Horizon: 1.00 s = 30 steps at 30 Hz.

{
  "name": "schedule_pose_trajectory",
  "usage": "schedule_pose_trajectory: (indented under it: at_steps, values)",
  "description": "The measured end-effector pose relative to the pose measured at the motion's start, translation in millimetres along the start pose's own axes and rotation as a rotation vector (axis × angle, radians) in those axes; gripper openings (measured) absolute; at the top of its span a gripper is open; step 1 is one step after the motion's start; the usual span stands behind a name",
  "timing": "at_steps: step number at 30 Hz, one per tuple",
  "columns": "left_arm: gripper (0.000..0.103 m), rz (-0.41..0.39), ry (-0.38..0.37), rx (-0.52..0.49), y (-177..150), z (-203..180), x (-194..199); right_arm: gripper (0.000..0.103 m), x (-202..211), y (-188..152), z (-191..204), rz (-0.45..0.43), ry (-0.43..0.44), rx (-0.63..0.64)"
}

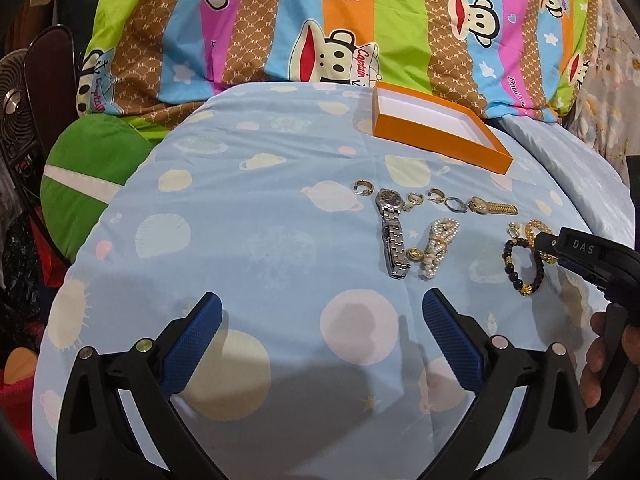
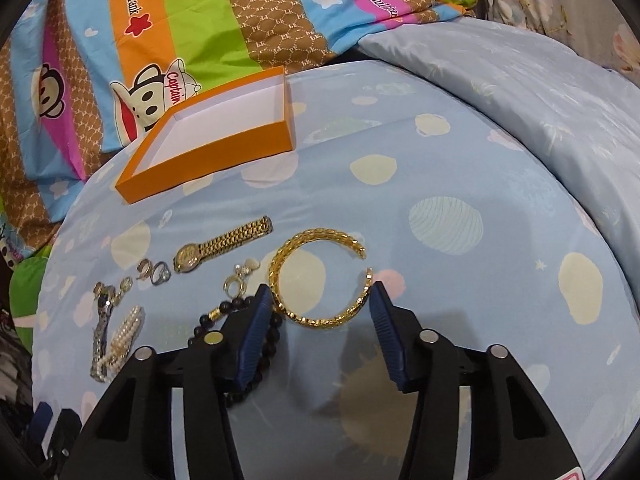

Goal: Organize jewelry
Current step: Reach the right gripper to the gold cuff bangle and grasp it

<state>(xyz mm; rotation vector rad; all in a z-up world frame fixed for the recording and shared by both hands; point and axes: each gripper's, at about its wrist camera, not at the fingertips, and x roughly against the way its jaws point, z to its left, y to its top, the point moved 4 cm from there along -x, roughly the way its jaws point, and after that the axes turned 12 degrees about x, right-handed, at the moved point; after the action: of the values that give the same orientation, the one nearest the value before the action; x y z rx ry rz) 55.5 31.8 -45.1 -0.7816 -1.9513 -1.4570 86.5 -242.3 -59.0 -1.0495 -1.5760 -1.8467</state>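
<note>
We see the gold braided open cuff (image 2: 320, 280) flat on the light blue printed sheet (image 2: 440, 160), between the right gripper (image 2: 320, 300) ribbed blue pads, jaws part open, pads just at its sides, grip unclear. Black bead bracelet (image 2: 240, 312) sits under the left pad. Gold link watch (image 2: 224, 246) nearby; orange cardboard box (image 2: 208, 152), white inside, behind. Left gripper (image 1: 322, 312) spread wide, empty. Blanket (image 2: 172, 20) reads "Captain".
</note>
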Motion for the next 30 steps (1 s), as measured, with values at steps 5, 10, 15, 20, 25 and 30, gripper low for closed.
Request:
schedule_pose_trajectory:
  at_steps: [5,10,15,20,25,30]
  values:
    - [0.098,0.008,-0.004,0.015,-0.1,2.4,-1.5,0.048,-4.4,6.8,3.3,-0.010,-0.019,0.009]
    - [0.098,0.005,-0.006,0.002,-1.3,-0.3,-0.6,0.050,-6.2,11.3,8.8,-0.015,-0.034,0.027]
    - [0.098,0.012,-0.018,-0.005,-1.7,-2.2,-1.5,0.052,-11.9,15.4,11.3,-0.015,-0.072,0.055]
    - [0.098,0.030,-0.031,0.001,-2.2,-2.3,-4.1,0.059,-17.1,15.8,18.8,-0.009,-0.094,0.099]
    - [0.098,0.020,-0.038,-0.009,-2.6,-4.2,-2.8,0.050,-16.2,14.7,15.0,-0.019,-0.094,0.091]
    - [0.098,0.025,-0.049,-0.018,-2.6,-5.4,-3.6,0.049,-12.8,12.9,10.9,-0.030,-0.093,0.086]
